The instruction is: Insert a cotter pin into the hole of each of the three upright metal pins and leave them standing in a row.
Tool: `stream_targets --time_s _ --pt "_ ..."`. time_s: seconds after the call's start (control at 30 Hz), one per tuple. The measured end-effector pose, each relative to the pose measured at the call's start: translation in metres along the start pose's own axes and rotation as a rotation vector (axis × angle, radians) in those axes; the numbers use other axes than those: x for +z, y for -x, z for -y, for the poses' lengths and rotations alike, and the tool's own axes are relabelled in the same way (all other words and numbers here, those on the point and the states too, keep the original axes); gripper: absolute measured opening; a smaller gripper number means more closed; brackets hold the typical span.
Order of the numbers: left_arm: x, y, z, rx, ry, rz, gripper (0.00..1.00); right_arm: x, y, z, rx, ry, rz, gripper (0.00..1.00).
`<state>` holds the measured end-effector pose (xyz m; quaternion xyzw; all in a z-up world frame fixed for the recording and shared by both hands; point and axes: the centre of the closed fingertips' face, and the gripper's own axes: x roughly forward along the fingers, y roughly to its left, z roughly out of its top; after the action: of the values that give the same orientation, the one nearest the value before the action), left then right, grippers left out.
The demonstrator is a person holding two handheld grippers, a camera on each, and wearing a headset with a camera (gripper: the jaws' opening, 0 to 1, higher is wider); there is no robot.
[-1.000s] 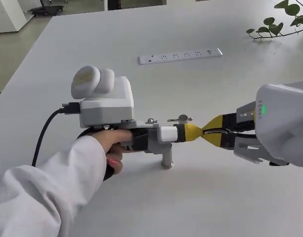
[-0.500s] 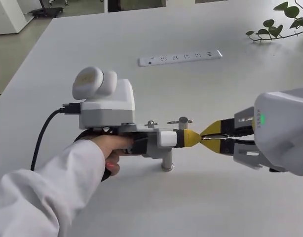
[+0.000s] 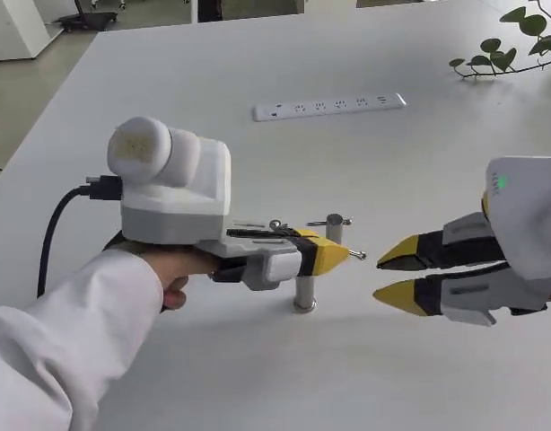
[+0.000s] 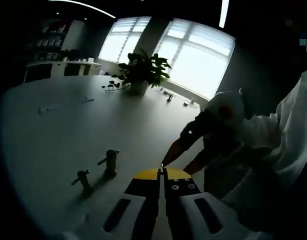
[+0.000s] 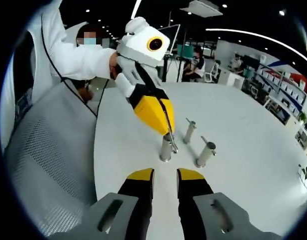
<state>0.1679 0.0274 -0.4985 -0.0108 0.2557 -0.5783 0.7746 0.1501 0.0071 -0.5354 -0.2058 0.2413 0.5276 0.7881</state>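
Note:
Three upright metal pins stand on the white table (image 3: 258, 377). In the right gripper view, the nearest upright pin (image 5: 166, 148) has nothing through it, while the far pin (image 5: 189, 131) and the right pin (image 5: 206, 153) each carry a cotter pin. My left gripper (image 3: 343, 254) is shut on a loose cotter pin (image 3: 356, 255), just above the nearest pin (image 3: 304, 294). The cotter pin (image 5: 171, 141) hangs from the left gripper (image 5: 167, 129). My right gripper (image 3: 380, 279) stands open and holds nothing, a short way to the right. The left gripper view has two pinned posts (image 4: 111, 162) beside its shut jaws.
A white power strip (image 3: 329, 103) lies farther back on the table. Plant leaves (image 3: 504, 45) reach in at the far right corner. A black cable (image 3: 56, 242) trails from the left gripper's rear. Bare table lies in front of the pins.
The two gripper tips met at the cotter pin before. The right gripper has opened and drawn back to the right, leaving the cotter pin in the left gripper, which has tilted down slightly.

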Motion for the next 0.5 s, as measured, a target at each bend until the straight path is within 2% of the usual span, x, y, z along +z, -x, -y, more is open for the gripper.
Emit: stream_targets --time_s 0.03,0.1,0.2,0.3,0.33,0.43,0.47,0.5 --pt "0.0 0.001 0.003 -0.011 -0.052 0.0 0.0 0.003 -0.001 -0.004 0.023 -0.039 0.026 0.13" --pt "-0.001 0.002 0.007 -0.027 -0.108 -0.002 0.0 0.009 -0.002 -0.007 0.043 -0.081 0.063 0.13" --pt "-0.002 0.002 0.013 -0.056 -0.132 -0.006 0.0 0.013 -0.002 -0.009 0.051 -0.099 0.087 0.13" --pt "-0.003 0.002 0.018 -0.079 -0.199 -0.01 0.0 0.014 -0.003 -0.012 0.07 -0.11 0.085 0.11" --pt "-0.002 0.002 0.02 -0.094 -0.246 -0.005 0.0 0.013 -0.003 -0.014 0.077 -0.106 0.082 0.1" --pt "-0.006 0.001 0.025 -0.121 -0.297 -0.022 0.0 0.014 -0.003 -0.018 0.091 -0.097 0.078 0.08" --pt "-0.005 0.001 0.028 -0.133 -0.312 -0.014 0.0 0.014 -0.003 -0.019 0.096 -0.098 0.077 0.08" --pt "-0.005 0.001 0.029 -0.137 -0.299 -0.016 0.0 0.014 -0.004 -0.019 0.099 -0.098 0.077 0.08"
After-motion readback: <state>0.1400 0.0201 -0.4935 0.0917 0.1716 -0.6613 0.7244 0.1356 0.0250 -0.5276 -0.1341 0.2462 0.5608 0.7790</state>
